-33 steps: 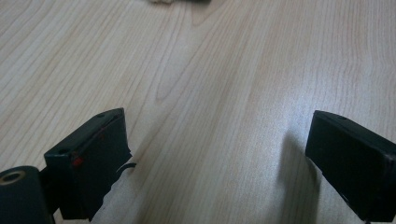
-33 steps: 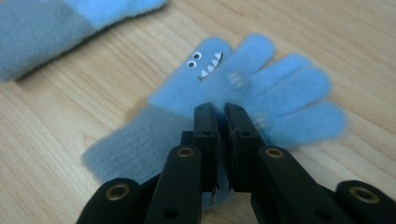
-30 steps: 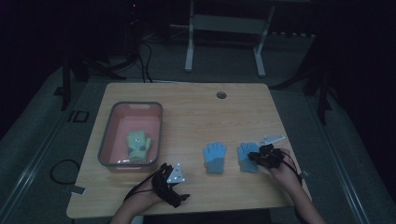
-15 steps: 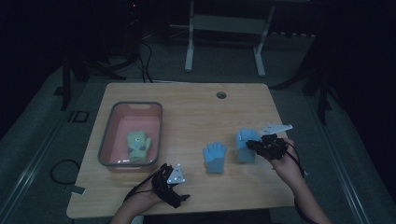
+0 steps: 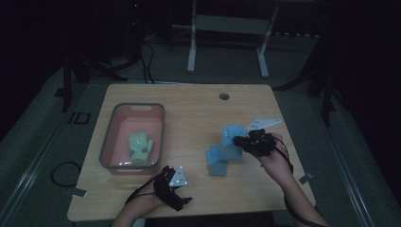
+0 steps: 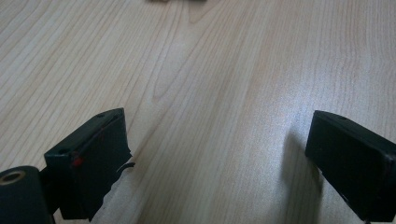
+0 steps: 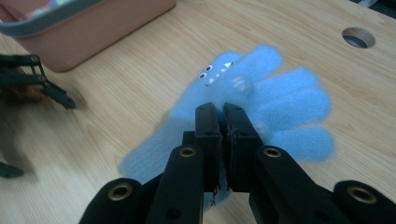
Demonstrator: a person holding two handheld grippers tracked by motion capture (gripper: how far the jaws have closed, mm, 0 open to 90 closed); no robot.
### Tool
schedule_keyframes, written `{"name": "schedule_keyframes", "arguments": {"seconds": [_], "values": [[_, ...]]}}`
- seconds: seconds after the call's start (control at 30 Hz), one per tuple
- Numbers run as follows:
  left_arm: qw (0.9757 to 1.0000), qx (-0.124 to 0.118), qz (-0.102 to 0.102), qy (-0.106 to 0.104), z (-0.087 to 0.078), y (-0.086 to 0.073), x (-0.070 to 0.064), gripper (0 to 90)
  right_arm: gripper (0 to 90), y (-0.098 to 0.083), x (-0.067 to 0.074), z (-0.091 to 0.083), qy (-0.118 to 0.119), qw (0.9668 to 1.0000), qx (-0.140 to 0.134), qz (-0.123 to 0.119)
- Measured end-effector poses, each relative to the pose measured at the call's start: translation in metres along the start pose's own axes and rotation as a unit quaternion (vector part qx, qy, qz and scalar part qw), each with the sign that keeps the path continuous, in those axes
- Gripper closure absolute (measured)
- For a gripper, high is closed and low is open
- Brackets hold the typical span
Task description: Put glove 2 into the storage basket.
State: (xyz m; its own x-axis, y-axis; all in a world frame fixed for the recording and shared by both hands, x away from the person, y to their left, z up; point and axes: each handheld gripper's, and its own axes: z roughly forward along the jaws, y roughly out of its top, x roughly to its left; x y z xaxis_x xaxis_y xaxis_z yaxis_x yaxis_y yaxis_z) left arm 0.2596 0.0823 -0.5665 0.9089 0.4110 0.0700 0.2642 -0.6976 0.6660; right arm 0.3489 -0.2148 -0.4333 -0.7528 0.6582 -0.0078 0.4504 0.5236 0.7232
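Your right gripper has its jaws pinched tight on a fluffy blue glove. The glove has little eyes and white teeth sewn on it, like a small monster. It hangs in the air above the right side of the table. A second ago it lay flat on the wood beside its twin. Now you have lifted it up and a bit away from you, so the pick-up has worked and the glove is free to be carried.

The other blue glove lies flat on the table, just under and to the left of the raised one. It looks soft and fuzzy too, with fat round fingers.

Farther left sits a pink bin with a grey rim. It looks like smooth, hard plastic. A green glove lies inside it. My guess is the blue one goes there next.

Your left gripper rests low over the near edge of the table. Its jaws stand wide apart with nothing between them. The table is pale wood with long wavy lines, and it has a round hole near the far edge.
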Motion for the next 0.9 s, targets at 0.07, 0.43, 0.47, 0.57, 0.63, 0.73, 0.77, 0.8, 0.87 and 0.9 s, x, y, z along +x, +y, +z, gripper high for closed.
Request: {"name": "schedule_keyframes", "arguments": {"seconds": [0.07, 0.43, 0.47, 0.57, 0.63, 0.73, 0.77, 0.8, 0.87, 0.9], "values": [[1.0, 0.0, 0.0, 0.0, 0.0, 0.0, 0.0, 6.4, 85.4, 0.003, 0.005, 0.004, 0.008, 1.0, -0.002, 0.002], [1.0, 0.0, 0.002, 0.001, 0.0, 0.0, 0.0, 6.3, 85.3, 0.0, 0.024, 0.035, 0.031, 0.9993, 0.019, 0.006], [1.0, 0.0, 0.002, 0.001, 0.0, 0.0, 0.0, 6.3, 85.3, -0.002, 0.025, 0.037, 0.033, 0.9992, 0.023, 0.006], [1.0, 0.0, -0.001, 0.002, 0.0, 0.0, 0.0, 6.3, 85.2, -0.007, 0.027, 0.045, 0.037, 0.9986, 0.036, 0.011], [1.0, 0.001, -0.001, 0.001, 0.0, 0.0, 0.0, 6.3, 85.2, -0.011, 0.028, 0.049, 0.04, 0.9983, 0.04, 0.014], [1.0, 0.0, 0.0, -0.001, 0.001, 0.0, 0.0, 6.3, 85.1, -0.014, 0.028, 0.053, 0.039, 0.998, 0.046, 0.018], [1.0, 0.0, 0.0, -0.002, 0.001, 0.0, -0.001, 6.3, 85.1, -0.016, 0.027, 0.056, 0.041, 0.9977, 0.051, 0.02], [1.0, 0.0, 0.001, -0.002, 0.001, 0.0, -0.001, 6.4, 85.0, -0.019, 0.028, 0.059, 0.039, 0.9974, 0.055, 0.023], [1.0, 0.001, 0.0, -0.001, 0.001, 0.0, 0.0, 6.3, 84.9, -0.023, 0.027, 0.064, 0.044, 0.9964, 0.069, 0.025], [1.0, 0.001, -0.002, -0.001, 0.001, 0.0, 0.0, 6.3, 84.8, -0.025, 0.026, 0.067, 0.042, 0.9961, 0.073, 0.025]]}}
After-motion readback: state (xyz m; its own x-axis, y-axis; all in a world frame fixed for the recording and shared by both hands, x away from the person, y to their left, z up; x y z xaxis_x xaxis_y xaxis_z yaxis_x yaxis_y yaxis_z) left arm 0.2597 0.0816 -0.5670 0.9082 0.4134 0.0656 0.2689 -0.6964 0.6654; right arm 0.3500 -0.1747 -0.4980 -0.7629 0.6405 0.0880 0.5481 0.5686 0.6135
